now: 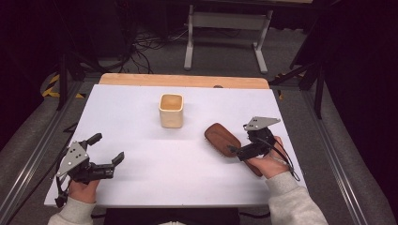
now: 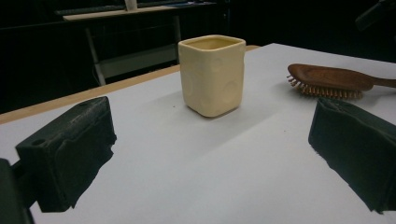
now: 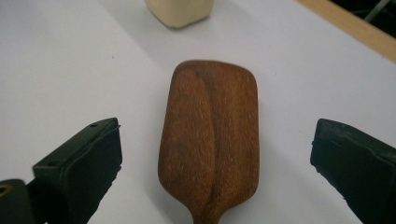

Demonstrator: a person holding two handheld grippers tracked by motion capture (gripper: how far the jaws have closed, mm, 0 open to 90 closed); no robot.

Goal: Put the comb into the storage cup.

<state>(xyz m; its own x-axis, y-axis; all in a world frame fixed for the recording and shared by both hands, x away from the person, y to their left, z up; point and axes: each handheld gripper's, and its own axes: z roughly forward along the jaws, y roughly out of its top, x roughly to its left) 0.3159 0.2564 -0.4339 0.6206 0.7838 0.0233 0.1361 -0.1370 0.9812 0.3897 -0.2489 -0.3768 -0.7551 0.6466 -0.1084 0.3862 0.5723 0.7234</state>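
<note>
While the right gripper point(image 1: 239, 149) hangs over the brush point(image 3: 210, 140), its jaws stand wide to either side of the wooden back, neither pad touching it. Brush lies bristles down on the white table point(image 1: 155, 164), right of centre, head pointing toward the cup point(image 1: 171, 110), handle running back under the right hand point(image 1: 267, 161). Left gripper point(image 1: 107, 150) at the near left corner, jaws wide, nothing between them, well apart from cup and brush.

No legible text or labels
</note>
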